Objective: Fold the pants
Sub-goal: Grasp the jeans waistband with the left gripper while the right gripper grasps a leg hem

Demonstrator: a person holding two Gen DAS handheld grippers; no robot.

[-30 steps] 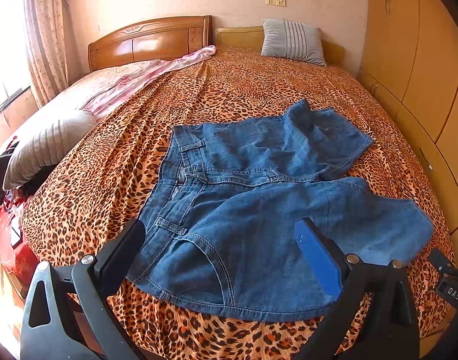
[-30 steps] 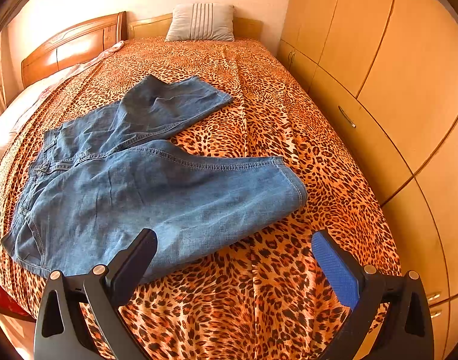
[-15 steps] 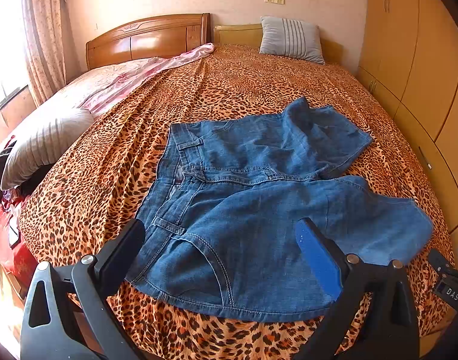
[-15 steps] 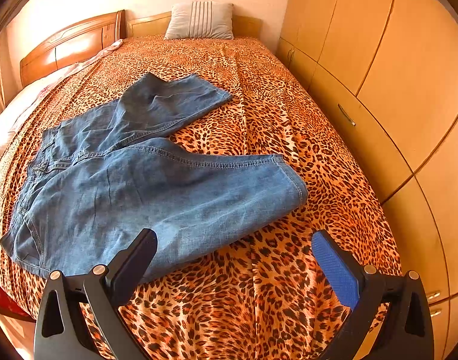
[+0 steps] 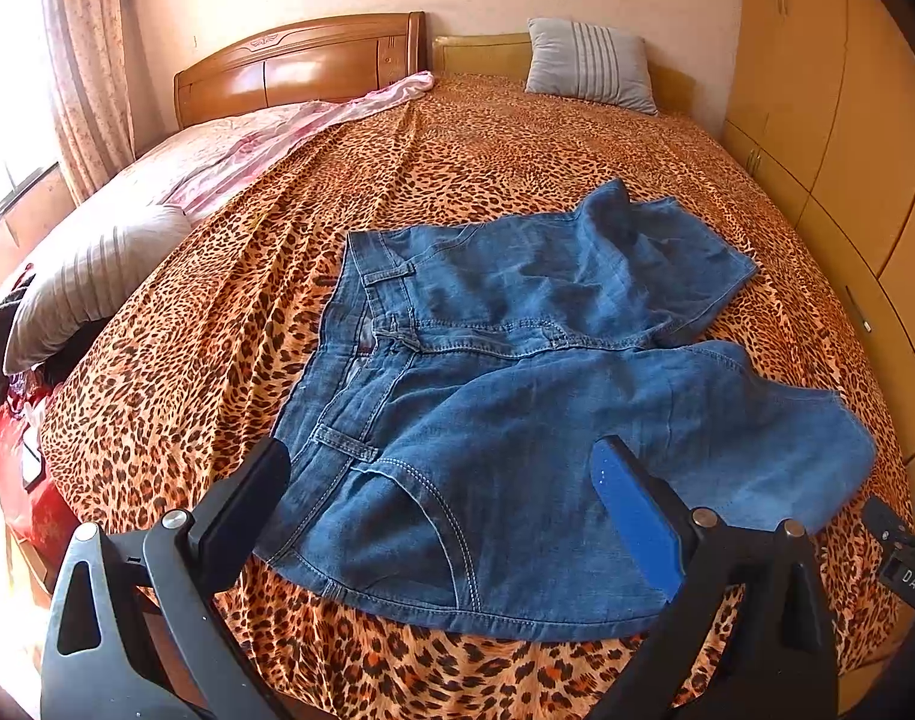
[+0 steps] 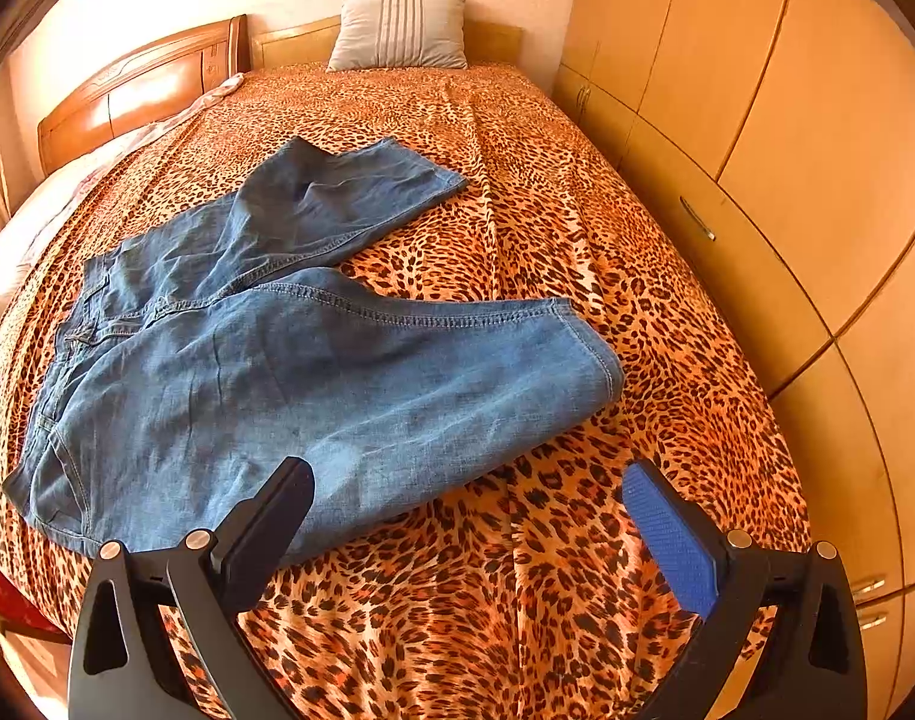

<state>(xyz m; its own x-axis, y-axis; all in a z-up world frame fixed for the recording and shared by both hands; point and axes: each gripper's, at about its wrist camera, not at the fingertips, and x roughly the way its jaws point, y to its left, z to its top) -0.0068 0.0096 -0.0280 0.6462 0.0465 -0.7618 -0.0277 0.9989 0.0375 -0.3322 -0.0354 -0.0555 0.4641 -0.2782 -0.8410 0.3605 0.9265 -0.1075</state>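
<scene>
Blue denim pants lie spread on the leopard-print bed cover, waistband to the left, two legs to the right. The far leg is rumpled; the near leg lies flat. My left gripper is open and empty, hovering above the near hip and pocket. In the right wrist view the pants fill the left half, the near leg's hem pointing right. My right gripper is open and empty, above the near edge of that leg, short of the hem.
A grey striped pillow leans on the headboard. A pink quilt and another pillow lie at the left. Wooden wardrobes run close along the bed's right side. The right gripper's edge shows at the lower right.
Both grippers have drifted slightly, with the pants sitting a little higher in the views. Jaws stay open; the pants have not moved.
</scene>
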